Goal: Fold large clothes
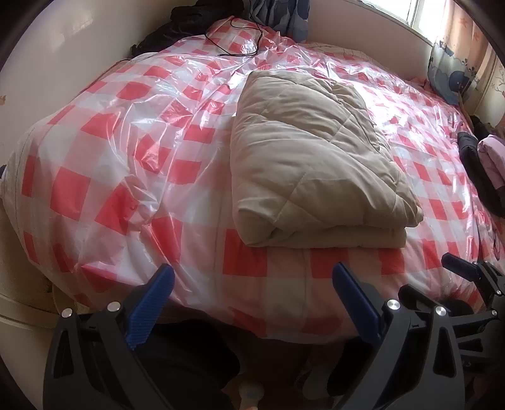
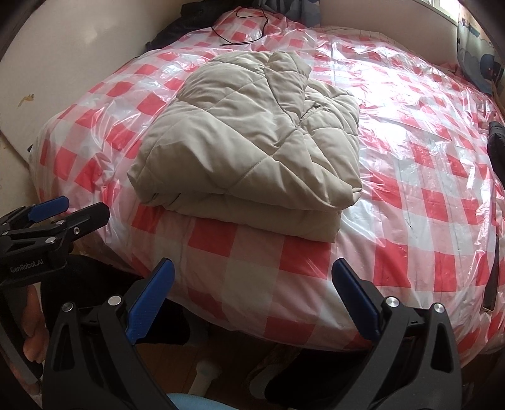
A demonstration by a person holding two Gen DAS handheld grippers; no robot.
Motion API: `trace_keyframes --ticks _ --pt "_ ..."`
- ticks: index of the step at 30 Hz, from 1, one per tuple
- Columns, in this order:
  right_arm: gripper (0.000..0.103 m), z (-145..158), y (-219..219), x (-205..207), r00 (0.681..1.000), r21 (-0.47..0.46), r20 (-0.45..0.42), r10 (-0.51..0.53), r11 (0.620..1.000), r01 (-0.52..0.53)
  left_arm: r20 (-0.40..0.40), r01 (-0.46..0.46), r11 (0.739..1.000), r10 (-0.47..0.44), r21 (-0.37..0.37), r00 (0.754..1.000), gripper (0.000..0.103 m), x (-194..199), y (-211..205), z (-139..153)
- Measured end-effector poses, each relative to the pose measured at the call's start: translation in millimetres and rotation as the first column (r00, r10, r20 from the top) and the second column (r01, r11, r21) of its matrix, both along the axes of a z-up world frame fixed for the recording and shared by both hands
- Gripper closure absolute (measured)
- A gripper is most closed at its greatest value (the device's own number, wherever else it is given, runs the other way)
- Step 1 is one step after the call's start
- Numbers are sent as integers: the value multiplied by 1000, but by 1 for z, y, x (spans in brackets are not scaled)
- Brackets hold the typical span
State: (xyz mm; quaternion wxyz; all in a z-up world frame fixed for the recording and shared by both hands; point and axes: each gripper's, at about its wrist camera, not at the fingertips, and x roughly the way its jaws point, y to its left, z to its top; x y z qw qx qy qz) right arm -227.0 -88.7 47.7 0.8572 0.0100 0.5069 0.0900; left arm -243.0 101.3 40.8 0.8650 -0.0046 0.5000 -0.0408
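A beige quilted padded garment (image 1: 315,164) lies folded into a thick stack on the red-and-white checked bed cover (image 1: 132,132); the right wrist view shows the same garment (image 2: 249,148) near the bed's front edge. My left gripper (image 1: 252,280) hangs open in front of the bed edge, short of the stack, with nothing between its blue fingers (image 1: 157,293). My right gripper (image 2: 252,277) is open too, held back from the bed and touching nothing. The other tool appears at the side of each view: the right gripper (image 1: 473,277) and the left gripper (image 2: 60,211).
Clear plastic sheeting covers the checked cover (image 2: 426,176). A black cord (image 1: 240,41) lies at the far end beside dark clothing (image 1: 189,19). Pink and black items (image 1: 486,164) sit at the right edge. A wall runs along the left, a window at the far right.
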Motion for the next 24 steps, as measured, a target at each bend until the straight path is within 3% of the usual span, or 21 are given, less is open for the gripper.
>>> trace_keyframes --ticks 24 --pt "7 -8 0 2 1000 9 -19 5 1000 -5 7 11 999 -11 42 1000 7 0 -6 1"
